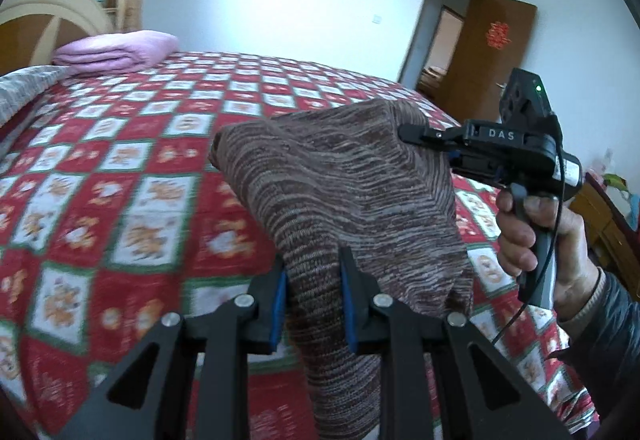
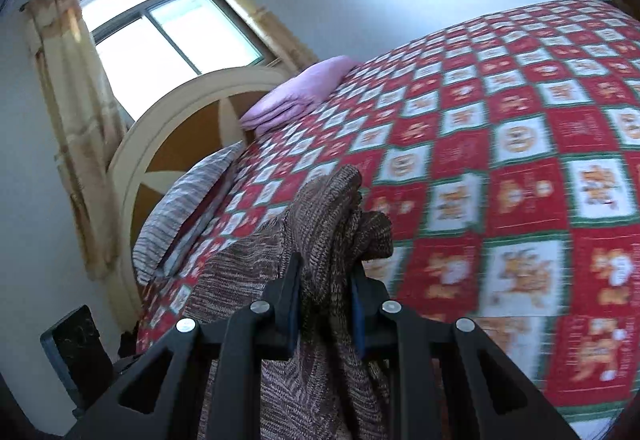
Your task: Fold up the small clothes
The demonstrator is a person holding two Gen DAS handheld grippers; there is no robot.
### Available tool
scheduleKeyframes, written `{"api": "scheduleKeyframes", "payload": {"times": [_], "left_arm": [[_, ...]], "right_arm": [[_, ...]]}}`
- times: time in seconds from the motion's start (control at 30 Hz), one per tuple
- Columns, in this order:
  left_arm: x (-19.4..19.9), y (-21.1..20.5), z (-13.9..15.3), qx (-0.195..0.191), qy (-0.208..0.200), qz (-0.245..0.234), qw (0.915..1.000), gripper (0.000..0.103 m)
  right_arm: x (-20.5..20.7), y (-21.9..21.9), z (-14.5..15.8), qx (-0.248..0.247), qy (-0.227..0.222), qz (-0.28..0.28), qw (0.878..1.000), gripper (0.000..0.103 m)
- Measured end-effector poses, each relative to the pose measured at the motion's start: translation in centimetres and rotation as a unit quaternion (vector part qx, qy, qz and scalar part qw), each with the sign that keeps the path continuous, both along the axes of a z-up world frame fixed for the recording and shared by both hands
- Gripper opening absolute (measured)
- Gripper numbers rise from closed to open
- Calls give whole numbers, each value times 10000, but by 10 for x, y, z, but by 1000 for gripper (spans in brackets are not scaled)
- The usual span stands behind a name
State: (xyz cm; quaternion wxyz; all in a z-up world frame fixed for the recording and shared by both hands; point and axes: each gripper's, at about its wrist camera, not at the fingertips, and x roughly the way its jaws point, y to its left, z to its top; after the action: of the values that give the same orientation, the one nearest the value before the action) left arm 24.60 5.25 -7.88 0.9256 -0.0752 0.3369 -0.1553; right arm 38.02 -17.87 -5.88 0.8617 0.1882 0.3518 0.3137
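Here both grippers (image 1: 314, 296) (image 2: 326, 290) clamp the brown knit (image 1: 340, 180) above the checked quilt (image 1: 120, 160).

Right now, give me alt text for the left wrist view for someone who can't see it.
The left tool is shut on a brown striped knit garment, lifted above a bed with a red checked quilt. The right tool, held in a hand, grips the garment's other corner; folded pink bedding lies by the headboard.

Bright daylight from window (image 2: 160, 40), panes blown out. Motion blur smears bedspread (image 1: 120, 180) pattern in both views. Strong fisheye bending, dark vignette at corners.
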Motion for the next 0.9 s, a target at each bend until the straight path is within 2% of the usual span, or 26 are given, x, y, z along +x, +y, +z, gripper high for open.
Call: {"api": "scheduleKeyframes", "payload": {"times": [0.27, 0.53, 0.9], "left_arm": [[-24, 41, -11, 160, -41, 471, 9988, 24], [-31, 75, -30, 85, 253, 776, 9966, 24], [-43, 89, -48, 79, 435, 851, 9954, 24]], "right_arm": [[11, 75, -15, -19, 167, 481, 9987, 21], [24, 139, -36, -276, 373, 904, 9948, 21], [29, 173, -64, -382, 611, 1127, 9910, 21]]}}
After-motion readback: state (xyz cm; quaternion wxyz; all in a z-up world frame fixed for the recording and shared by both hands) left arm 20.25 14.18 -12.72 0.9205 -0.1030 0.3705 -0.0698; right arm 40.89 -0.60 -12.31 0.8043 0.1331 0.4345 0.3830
